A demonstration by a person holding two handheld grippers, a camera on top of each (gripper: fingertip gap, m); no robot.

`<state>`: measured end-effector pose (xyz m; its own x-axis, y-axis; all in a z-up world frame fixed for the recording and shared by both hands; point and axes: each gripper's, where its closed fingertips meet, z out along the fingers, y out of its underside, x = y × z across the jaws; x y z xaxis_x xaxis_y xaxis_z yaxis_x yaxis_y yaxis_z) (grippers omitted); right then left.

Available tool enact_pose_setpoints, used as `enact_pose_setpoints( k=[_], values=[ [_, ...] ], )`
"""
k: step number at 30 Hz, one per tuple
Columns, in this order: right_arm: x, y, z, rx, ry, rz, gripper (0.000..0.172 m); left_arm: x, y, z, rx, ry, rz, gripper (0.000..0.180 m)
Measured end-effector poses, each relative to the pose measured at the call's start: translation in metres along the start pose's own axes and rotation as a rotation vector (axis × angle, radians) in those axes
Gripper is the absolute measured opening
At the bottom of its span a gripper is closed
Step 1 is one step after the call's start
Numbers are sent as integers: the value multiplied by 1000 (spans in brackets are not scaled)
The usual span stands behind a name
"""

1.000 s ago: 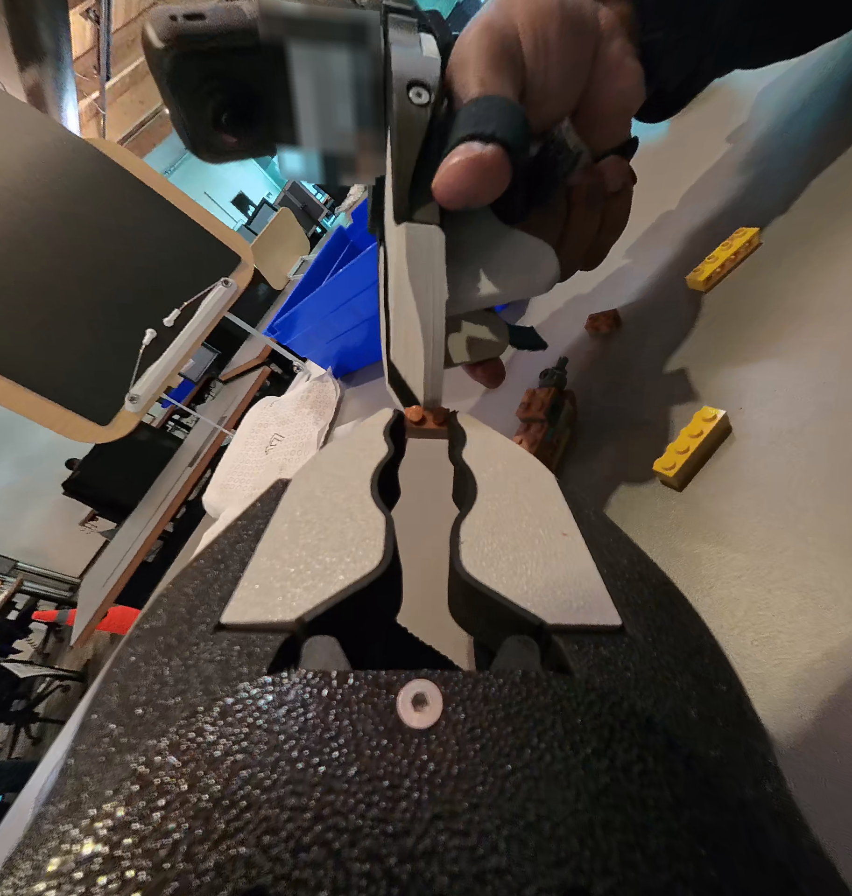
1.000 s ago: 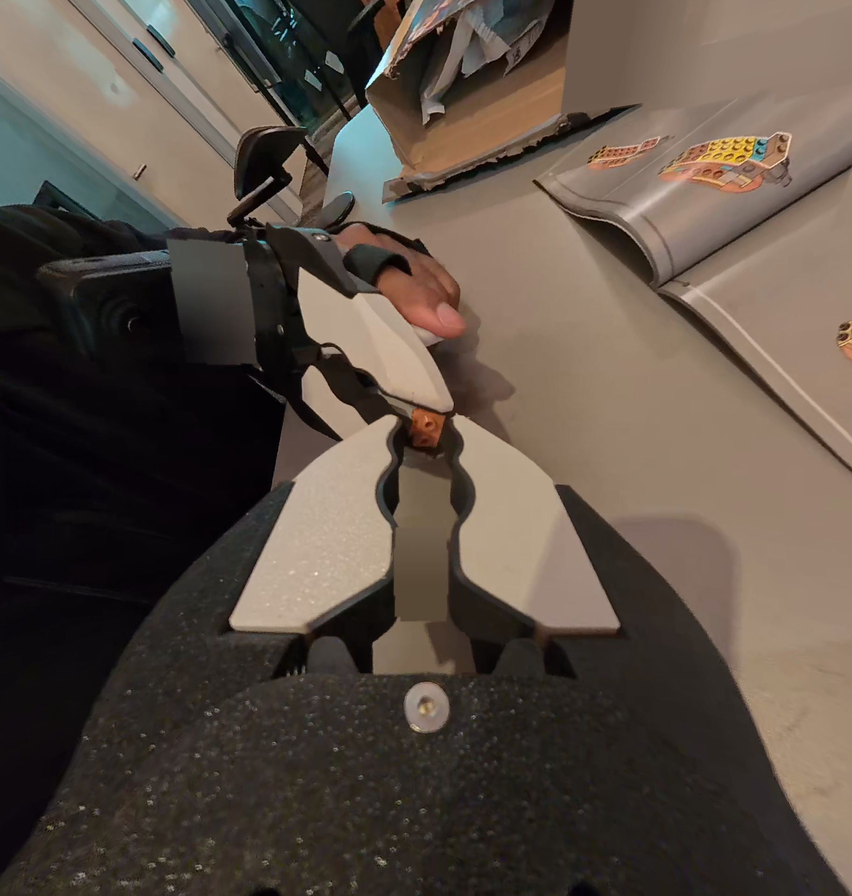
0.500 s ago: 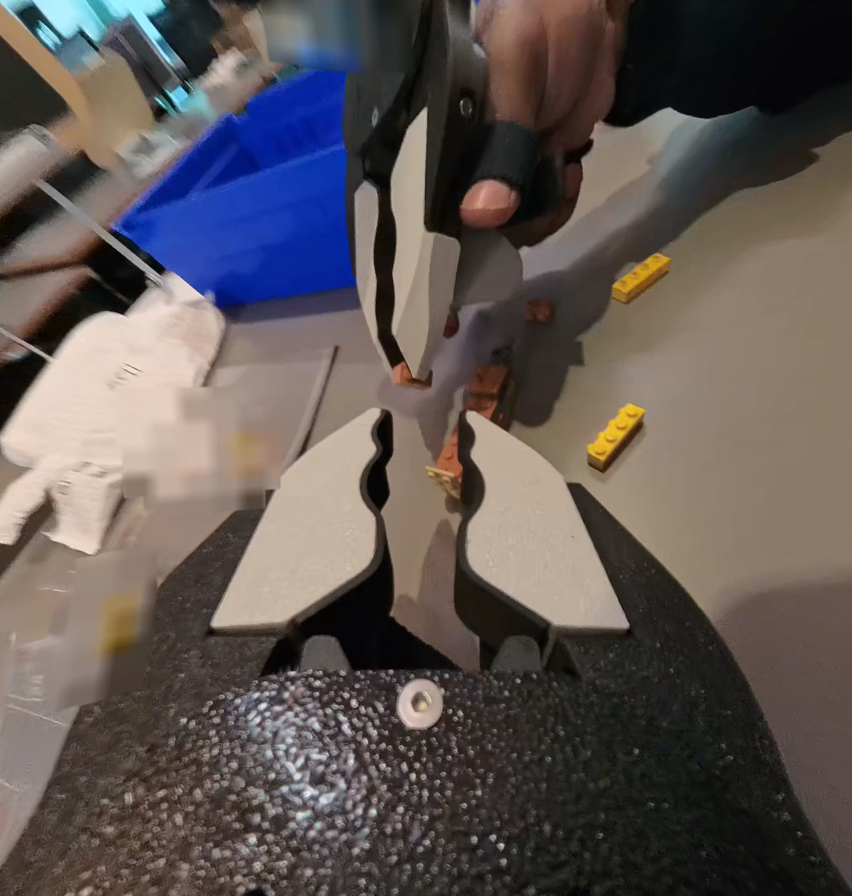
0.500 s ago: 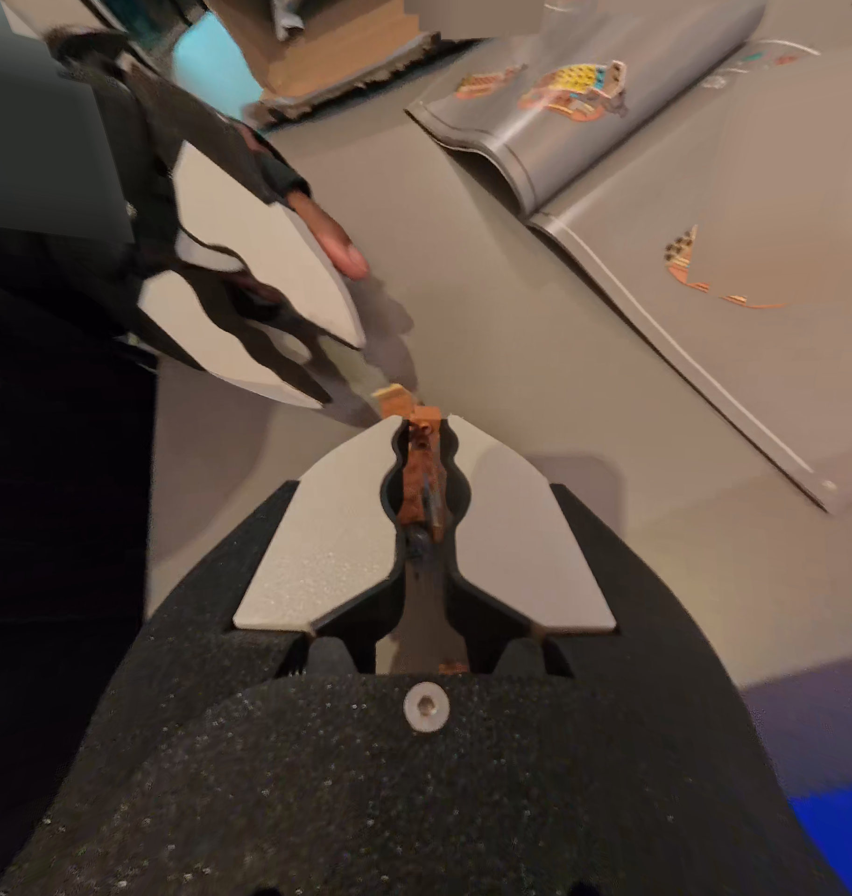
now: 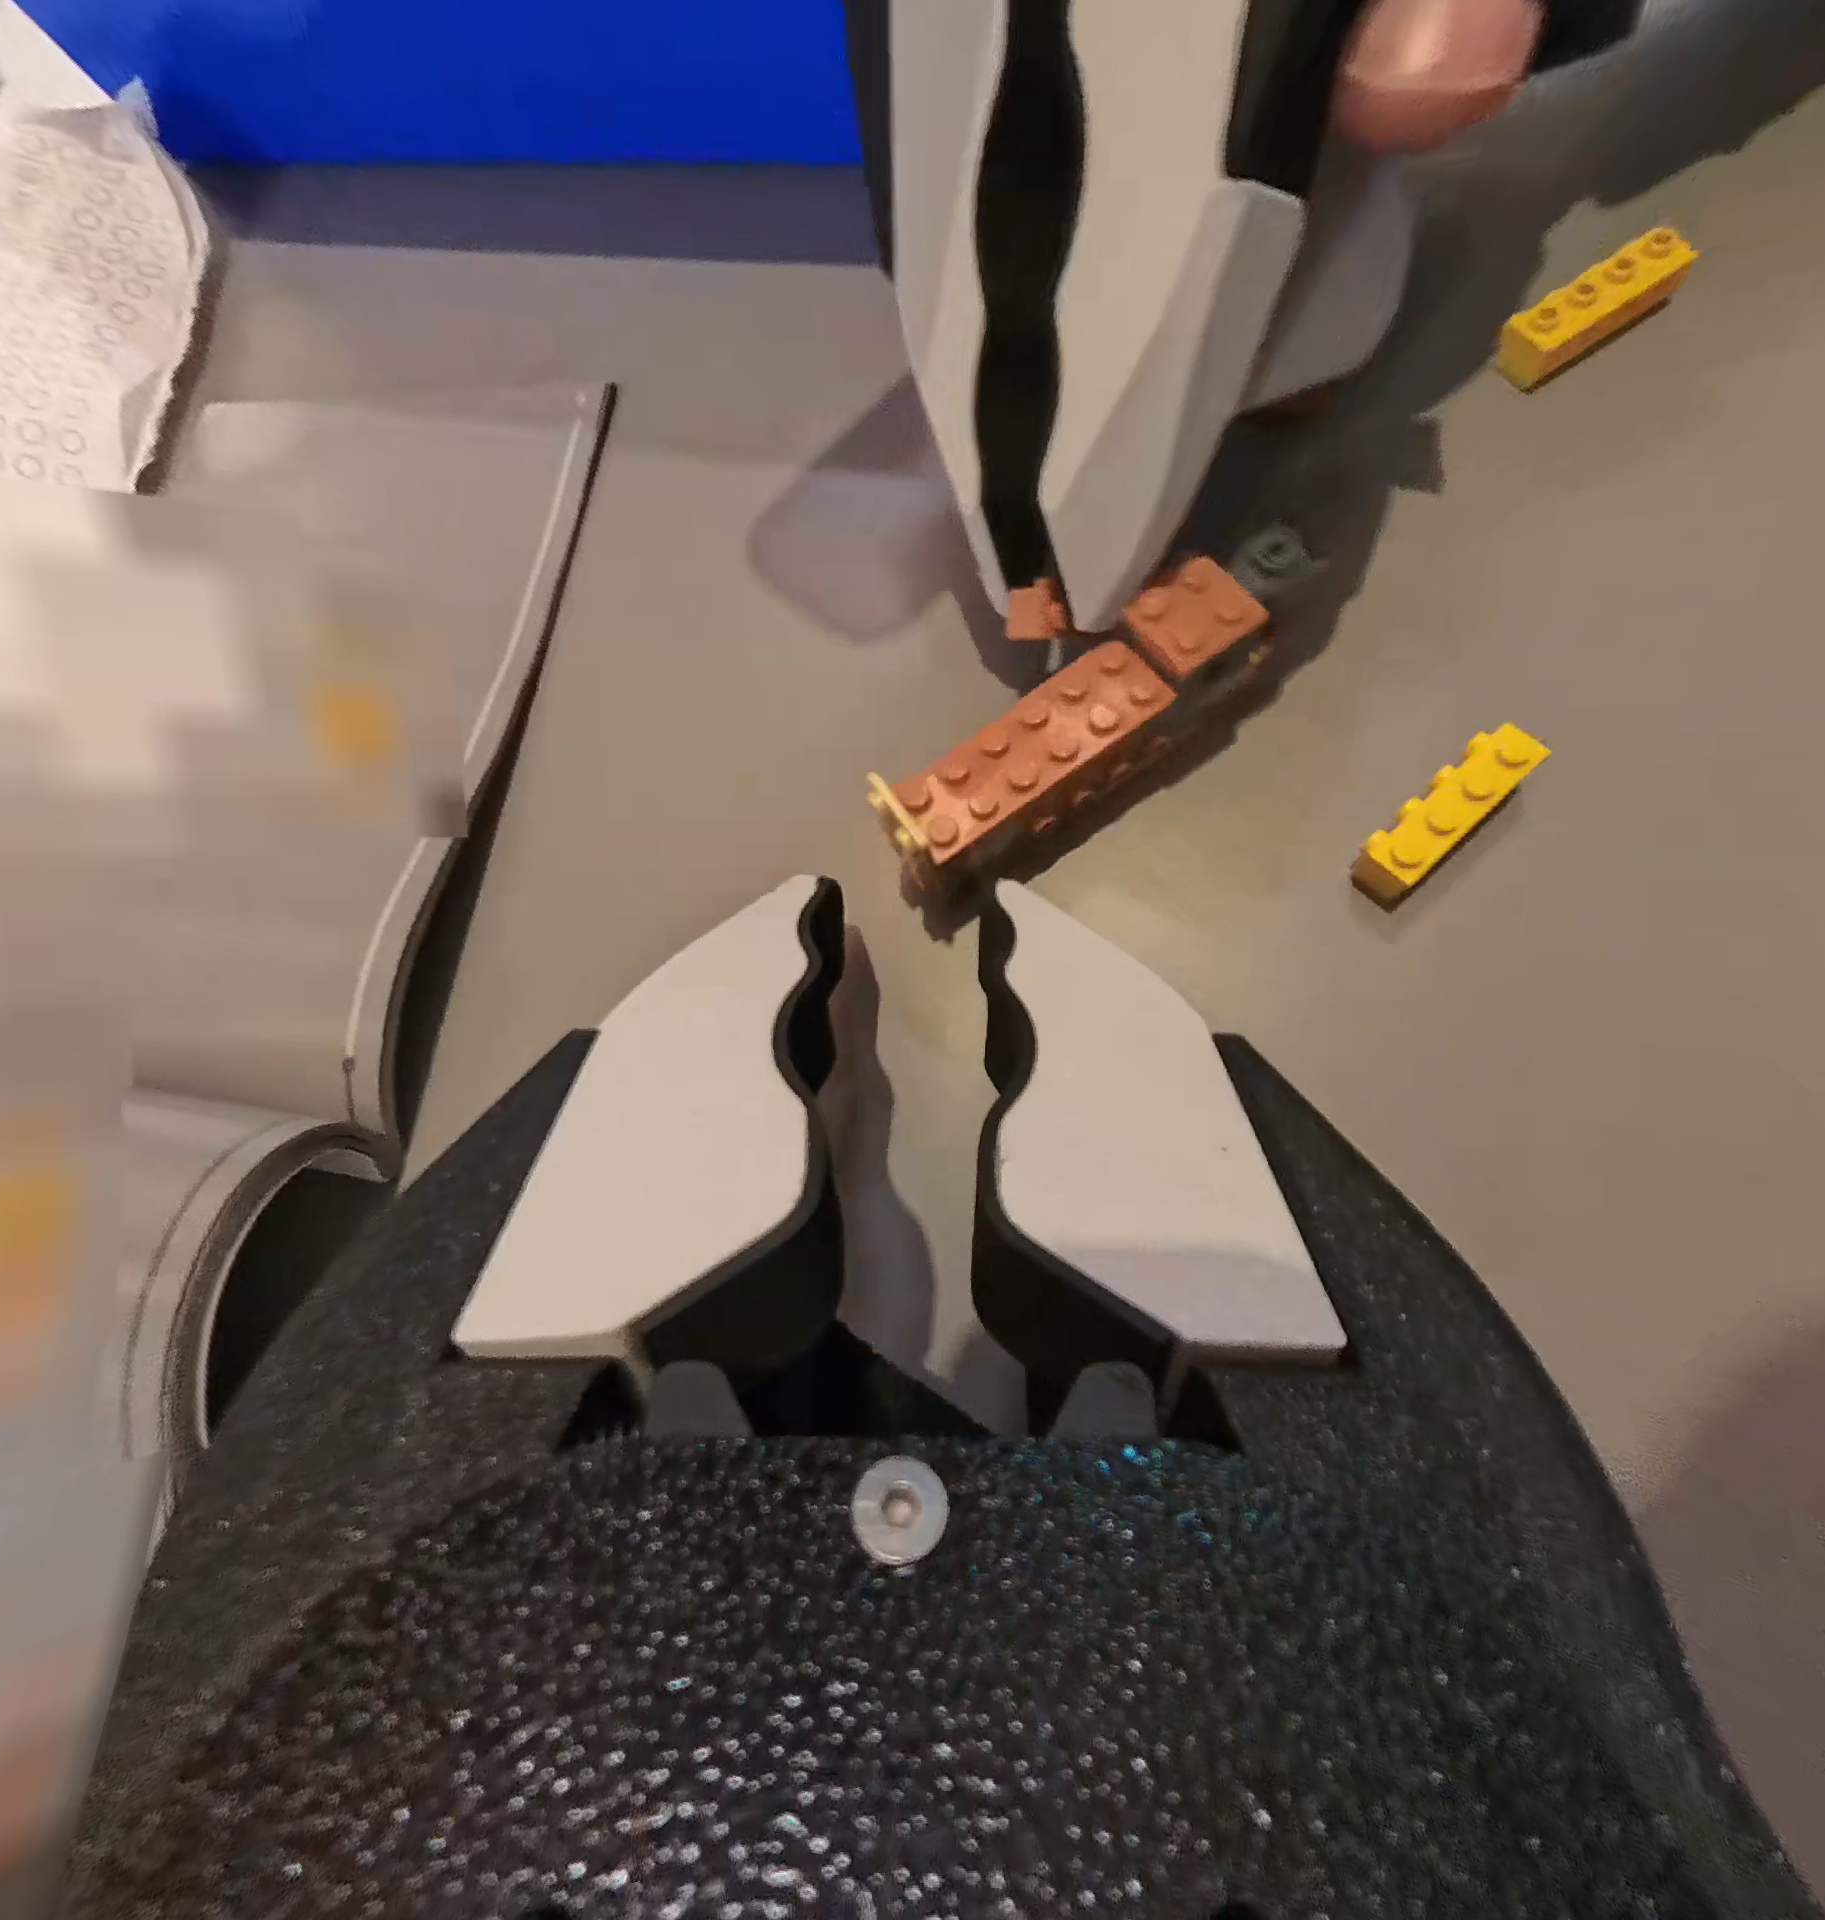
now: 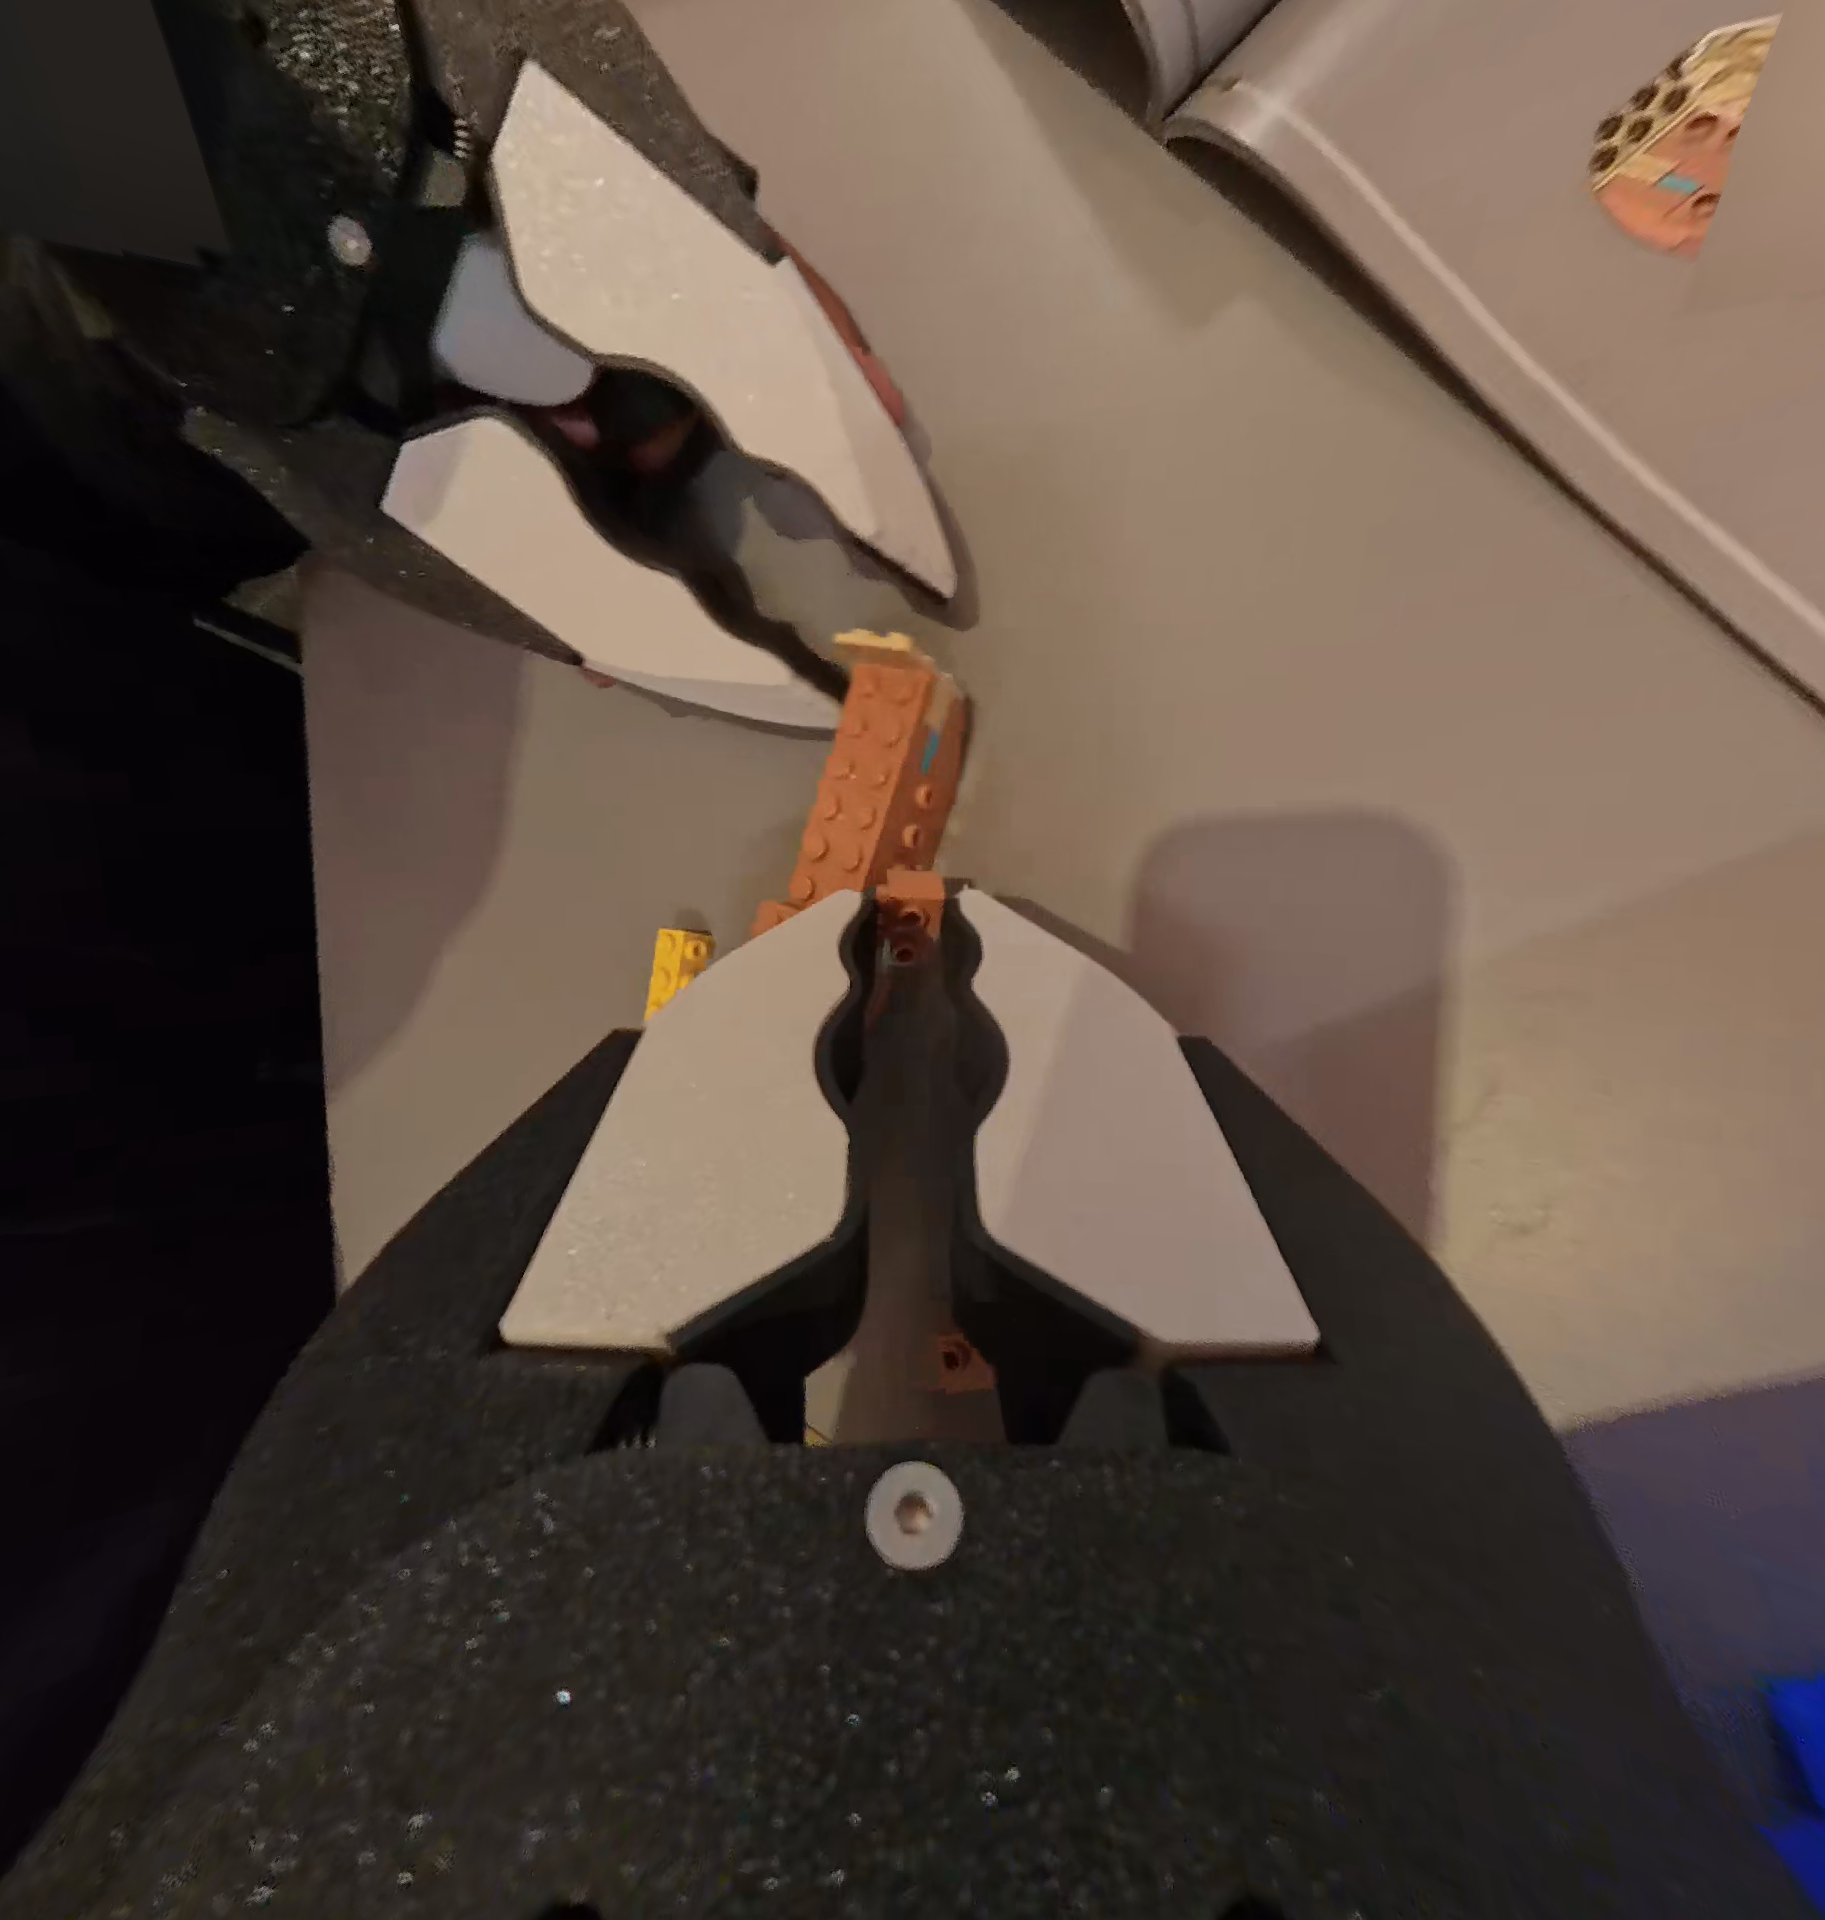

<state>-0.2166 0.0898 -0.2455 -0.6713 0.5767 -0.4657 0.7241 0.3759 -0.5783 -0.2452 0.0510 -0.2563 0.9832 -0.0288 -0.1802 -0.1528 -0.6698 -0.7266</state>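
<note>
My left gripper (image 5: 908,904) is open and empty, low over the grey table (image 5: 1510,1143). Its tips are just short of the near end of a long brown brick assembly (image 5: 1053,748) that lies on the table. My right gripper (image 6: 910,914) is shut on a small brown brick (image 6: 913,891) and holds it right by the far part of the assembly (image 6: 877,779). The left wrist view shows the same: the right gripper (image 5: 1053,613) comes down from above with the small brown brick (image 5: 1035,615) pinched at its tips. The left gripper (image 6: 892,649) shows open in the right wrist view.
Two yellow bricks (image 5: 1448,805) (image 5: 1599,307) lie to the right of the assembly. An open grey booklet (image 5: 368,623) lies at the left, with a white bag (image 5: 46,312) and a blue bin (image 5: 472,73) behind. Another small brown piece (image 6: 955,1366) lies under my right gripper. About 5 cm separates my left fingertips from my right.
A second ago both grippers pinched the small brown brick in the air. My left gripper opened and let go. Both then came down to the brown assembly, the right still holding the brick.
</note>
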Motion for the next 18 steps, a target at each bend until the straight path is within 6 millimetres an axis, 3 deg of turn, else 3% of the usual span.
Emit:
enact_pose_setpoints(
  k=[5,11,18],
  values=[
    [-14,2,6,2,-70,20,12,-5,0,3,-9,-4,-11,24],
    [-14,-11,-1,90,-97,85,12,-4,-9,-4,79,12,-1,24],
    [-34,-34,-15,277,-332,249,12,3,-48,-27,366,-20,150,26]
  ],
)
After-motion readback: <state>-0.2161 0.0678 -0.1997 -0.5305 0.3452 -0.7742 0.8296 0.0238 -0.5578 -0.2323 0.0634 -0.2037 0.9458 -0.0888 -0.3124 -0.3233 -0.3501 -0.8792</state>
